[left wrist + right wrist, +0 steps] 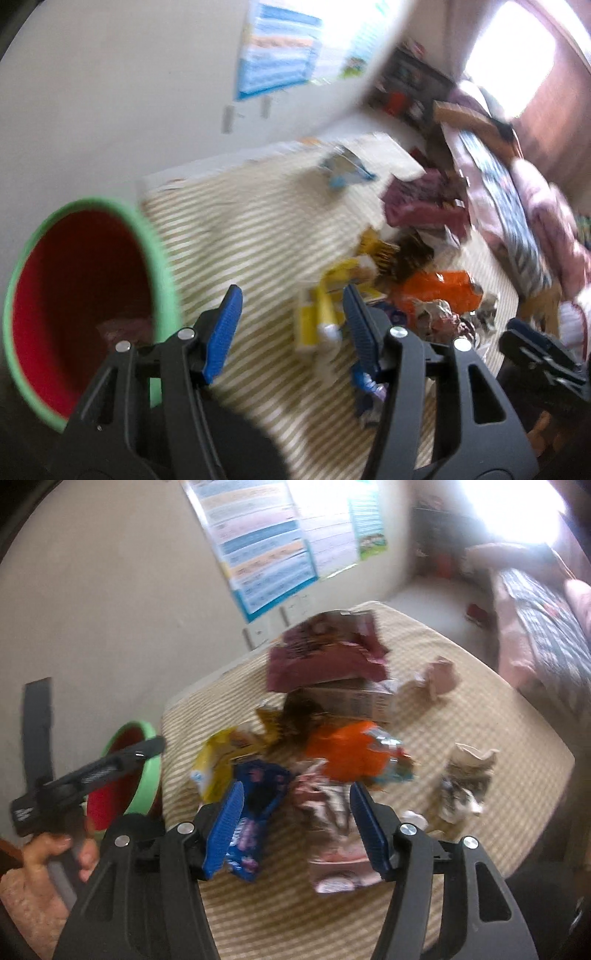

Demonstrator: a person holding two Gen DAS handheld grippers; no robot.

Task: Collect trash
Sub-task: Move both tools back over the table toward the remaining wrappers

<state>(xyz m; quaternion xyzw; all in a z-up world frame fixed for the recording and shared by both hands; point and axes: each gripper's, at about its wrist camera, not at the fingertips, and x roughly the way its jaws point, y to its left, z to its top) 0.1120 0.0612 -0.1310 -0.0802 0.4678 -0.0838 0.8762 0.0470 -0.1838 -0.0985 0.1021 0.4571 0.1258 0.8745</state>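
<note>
A pile of trash lies on a striped beige tabletop (480, 716): a maroon bag (325, 653), an orange bag (343, 757), a yellow wrapper (218, 764), a blue wrapper (255, 805), a pink-white wrapper (332, 834) and a crumpled paper cup (465, 782). My right gripper (299, 823) is open above the pink-white wrapper, which shows between its fingers. My left gripper (291, 325) is open with nothing held, over the cloth between the bin (81, 306) and the yellow wrapper (317, 317). The bin is red inside with a green rim and stands off the table's left edge.
A cardboard box (351, 698) and crumpled brown paper (432, 679) lie behind the pile. A poster (258, 546) hangs on the wall. A bed with patterned bedding (546, 627) stands at the right. A hand (55, 853) holds the left gripper (147, 747) by the bin (136, 775). Both views are motion-blurred.
</note>
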